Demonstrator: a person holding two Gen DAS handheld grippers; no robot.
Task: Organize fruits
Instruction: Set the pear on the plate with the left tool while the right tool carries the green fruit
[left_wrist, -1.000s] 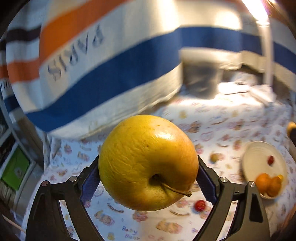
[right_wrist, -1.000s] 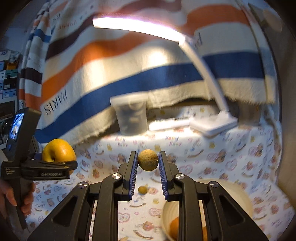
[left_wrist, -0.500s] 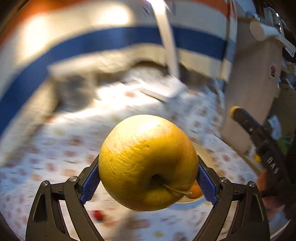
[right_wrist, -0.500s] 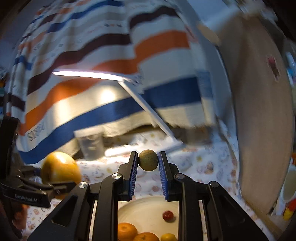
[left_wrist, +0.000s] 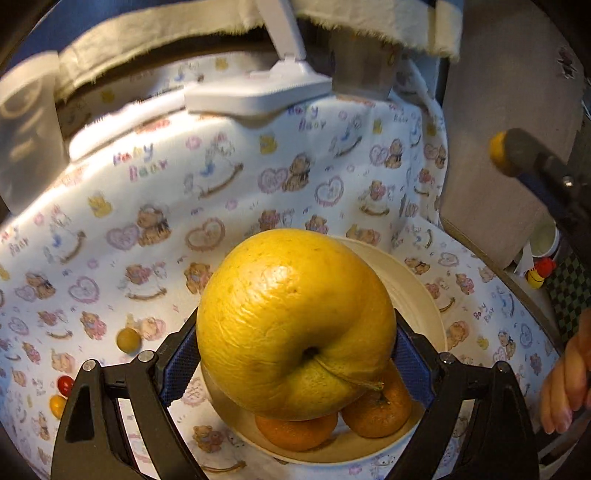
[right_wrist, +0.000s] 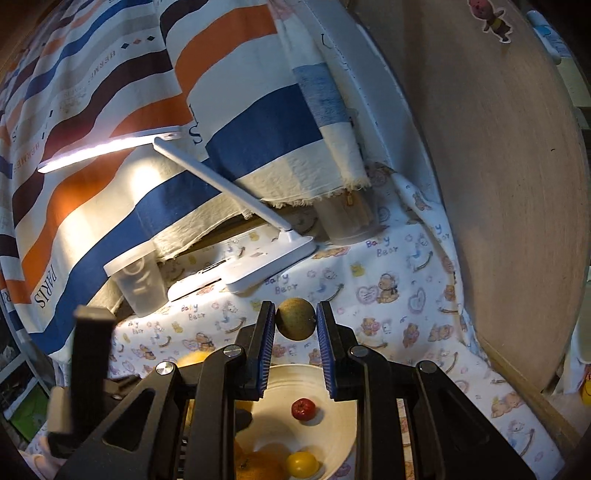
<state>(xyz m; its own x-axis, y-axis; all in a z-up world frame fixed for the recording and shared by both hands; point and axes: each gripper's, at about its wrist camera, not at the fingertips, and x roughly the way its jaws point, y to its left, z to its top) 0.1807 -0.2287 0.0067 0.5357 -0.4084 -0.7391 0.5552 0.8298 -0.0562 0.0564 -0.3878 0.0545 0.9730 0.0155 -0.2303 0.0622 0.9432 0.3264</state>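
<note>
My left gripper (left_wrist: 295, 354) is shut on a big yellow apple (left_wrist: 295, 325) and holds it just above a cream bowl (left_wrist: 424, 295) with two oranges (left_wrist: 376, 413) in it. My right gripper (right_wrist: 295, 321) is shut on a small brown-green round fruit (right_wrist: 295, 319) above the same bowl (right_wrist: 340, 373), which holds a red cherry-like fruit (right_wrist: 303, 408), a small yellow fruit (right_wrist: 302, 463) and oranges (right_wrist: 258, 465). The right gripper also shows at the upper right of the left wrist view (left_wrist: 496, 149).
Small loose fruits lie on the bear-print tablecloth left of the bowl: a yellow-brown one (left_wrist: 128, 339), a red one (left_wrist: 65, 384), an orange one (left_wrist: 57, 405). A white desk lamp base (left_wrist: 255, 92), a clear container (right_wrist: 136, 284) and a striped blanket (right_wrist: 110, 166) stand behind. A wooden panel (right_wrist: 498, 184) rises on the right.
Both grippers swung right and came over the bowl with their fruits still held. The left gripper now points down at the bowl.
</note>
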